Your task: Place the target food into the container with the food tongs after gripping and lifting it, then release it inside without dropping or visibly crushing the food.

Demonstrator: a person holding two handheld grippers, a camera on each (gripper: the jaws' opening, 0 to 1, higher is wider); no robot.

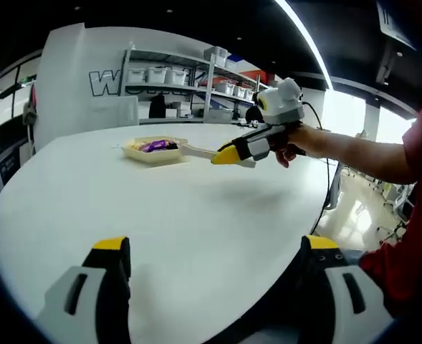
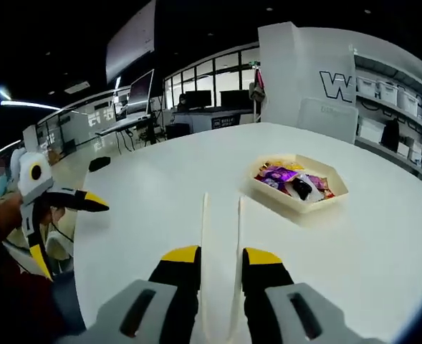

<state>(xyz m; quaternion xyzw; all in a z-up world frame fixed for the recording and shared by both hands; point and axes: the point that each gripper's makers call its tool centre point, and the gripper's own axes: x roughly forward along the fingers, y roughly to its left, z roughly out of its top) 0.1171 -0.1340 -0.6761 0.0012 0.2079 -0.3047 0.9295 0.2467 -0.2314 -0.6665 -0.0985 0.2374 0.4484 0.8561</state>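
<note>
Right gripper (image 2: 221, 261) clamps the 2 arms of cream food tongs (image 2: 221, 236), whose tips stay apart and hold nothing, short of the container (image 2: 298, 183). Wrapped snacks (image 2: 291, 179) lie inside this tray on the white table (image 2: 160, 186). Left gripper (image 1: 214, 259) hovers, jaws wide, holding nothing.

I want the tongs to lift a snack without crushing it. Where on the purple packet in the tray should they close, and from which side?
A judgement: come from above with the tongs held in the right hand-held gripper, since the tray walls block a sideways approach. Close lightly across the purple packet's narrower width, near its middle; it lies on top of the other snacks.
</note>
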